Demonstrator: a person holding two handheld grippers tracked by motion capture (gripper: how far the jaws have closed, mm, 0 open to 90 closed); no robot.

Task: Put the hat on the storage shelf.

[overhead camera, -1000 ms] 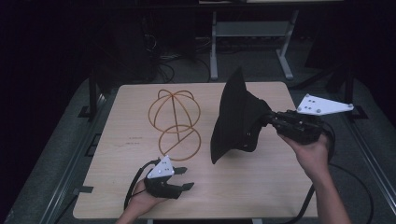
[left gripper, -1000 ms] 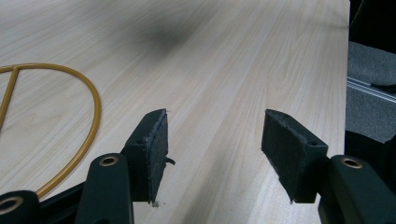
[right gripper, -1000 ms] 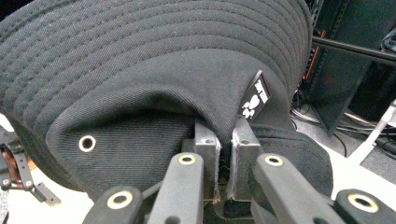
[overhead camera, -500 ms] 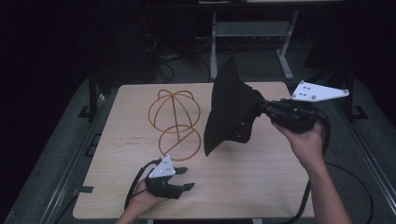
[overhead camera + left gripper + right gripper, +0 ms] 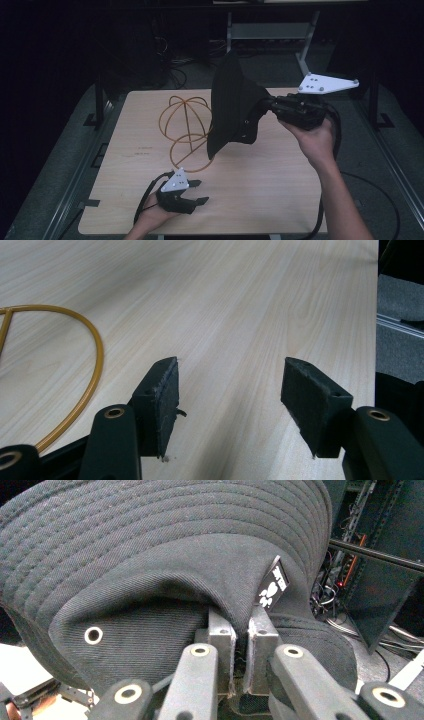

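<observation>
In the high view, the right claw (image 5: 270,106) is up in the air over the wooden surface (image 5: 280,175), pinching a black bucket hat (image 5: 232,107) by its cloth. The hat hangs just beside a gold wire hat stand (image 5: 187,130), which has a round dome on a ring base. The stand is bare, with no hat on it. I think the hat goes on the dome, so the opening should face down and the hat should come down straight over the top. The left claw (image 5: 197,191) rests low near the front edge, open and holding nothing. In the left gripper view, the left claw (image 5: 227,400) is wide open over the surface, with part of the stand's gold ring (image 5: 85,390) beside it. In the right gripper view, the right claw (image 5: 243,645) is squeezed tight on a fold of the hat (image 5: 165,555), near a small tag (image 5: 272,587) and a metal eyelet (image 5: 93,635).
</observation>
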